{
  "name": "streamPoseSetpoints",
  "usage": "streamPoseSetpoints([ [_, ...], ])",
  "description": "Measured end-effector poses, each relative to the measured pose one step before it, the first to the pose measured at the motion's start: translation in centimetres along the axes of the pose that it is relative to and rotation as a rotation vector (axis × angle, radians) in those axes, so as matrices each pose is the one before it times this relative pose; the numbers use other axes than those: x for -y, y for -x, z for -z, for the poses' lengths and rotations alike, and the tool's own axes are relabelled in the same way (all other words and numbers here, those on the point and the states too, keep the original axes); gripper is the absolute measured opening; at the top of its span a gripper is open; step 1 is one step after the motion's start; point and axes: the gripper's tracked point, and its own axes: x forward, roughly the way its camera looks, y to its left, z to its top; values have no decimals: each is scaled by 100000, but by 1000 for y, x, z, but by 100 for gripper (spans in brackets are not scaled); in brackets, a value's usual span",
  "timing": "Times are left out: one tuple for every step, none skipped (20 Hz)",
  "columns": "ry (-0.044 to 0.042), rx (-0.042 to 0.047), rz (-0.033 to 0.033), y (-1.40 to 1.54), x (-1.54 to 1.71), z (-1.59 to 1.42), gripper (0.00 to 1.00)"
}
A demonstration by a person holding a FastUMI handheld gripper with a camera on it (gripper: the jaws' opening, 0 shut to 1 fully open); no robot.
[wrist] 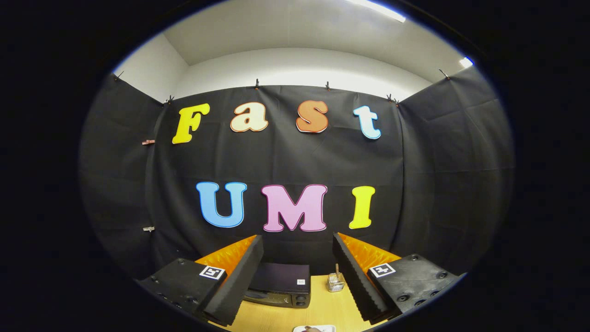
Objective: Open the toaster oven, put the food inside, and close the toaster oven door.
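Stretching away under the claw [297, 276] is a pale wooden surface [322, 309], smooth and light yellow, that runs back to the booth's wall of black cloth [286, 161]. The cloth hangs in loose folds from small clips along its top edge, and above it a plain white wall [299, 69] and ceiling show, with a strip light [375, 9] high on the right.

At the far side of the surface, against the cloth and a little left of middle, sits the toaster oven [281, 286], a low dark box with a flat top, a small pale sticker near its right corner and a dark glass front; its door is shut. Knobs sit on the right end of its front. Just to its right stands a small clear container [336, 282], ribbed or faceted, with a thin brownish stick upright in it. At the nearest edge of the surface lies a white plate or tray [315, 328], only its rim in sight, with something small and dark on it that cannot be made out.

The claw hangs wide open and holds nothing; its two fingers, lined with ridged foam-like pads [352, 276], frame the toaster oven and the container, which lie beyond them.
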Motion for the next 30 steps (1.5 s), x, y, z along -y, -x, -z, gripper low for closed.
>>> streamPoseSetpoints([
  [-1408, -1076, -2252, -757, -979, 711, 97],
  [-1869, -1373, -1979, -929, -807, 926, 98],
  [-1888, -1564, -1683, -968, -823, 971, 98],
  [-1705, -1388, -1174, -1157, -733, 1180, 98],
  [-1202, -1307, -638, -1185, -701, 1292, 98],
  [-608, -1047, -284, -1227, -678, 1398, 98],
  [21, -1310, -10, -1176, -624, 1525, 98],
  [154, -1901, 301, -1140, -603, 1985, 97],
  [-381, -2505, 153, -1277, -765, 2147, 97],
  [-729, -3048, -33, -1247, -665, 2184, 97],
  [-1583, -3576, -239, -1277, -557, 2427, 97],
  [-2083, -2808, -178, -1172, -483, 2083, 97],
  [-1440, -1695, 693, -1234, -97, 1886, 98],
  [-546, -2455, 1477, -1144, 208, 1906, 98],
  [279, -2181, 1387, -1173, 153, 1750, 97],
  [803, -2203, 997, -1174, -13, 1670, 98],
  [862, -2661, 952, -1170, -94, 1562, 98],
  [1578, -2864, 733, -1028, -71, 1637, 98],
  [1542, -3851, 236, -1063, -279, 1722, 98],
  [747, -3753, 22, -769, -237, 1557, 99],
  [-333, -2772, 100, -638, -160, 1274, 99],
  [-580, -2000, 424, -557, -67, 905, 99],
  [-239, -1706, 721, -464, 87, 903, 99],
  [77, -2050, 1659, -502, 313, 792, 99],
  [-109, -1785, 1436, -404, 275, 641, 99],
  [-461, -1772, 1452, -359, 284, 649, 99],
  [-551, -1885, 1341, -338, 287, 717, 99],
  [763, 1819, 969, -219, 158, -303, 99],
  [1704, 431, 1679, -404, 252, -14, 99],
  [1867, -486, 669, 606, 18, 326, 97],
])
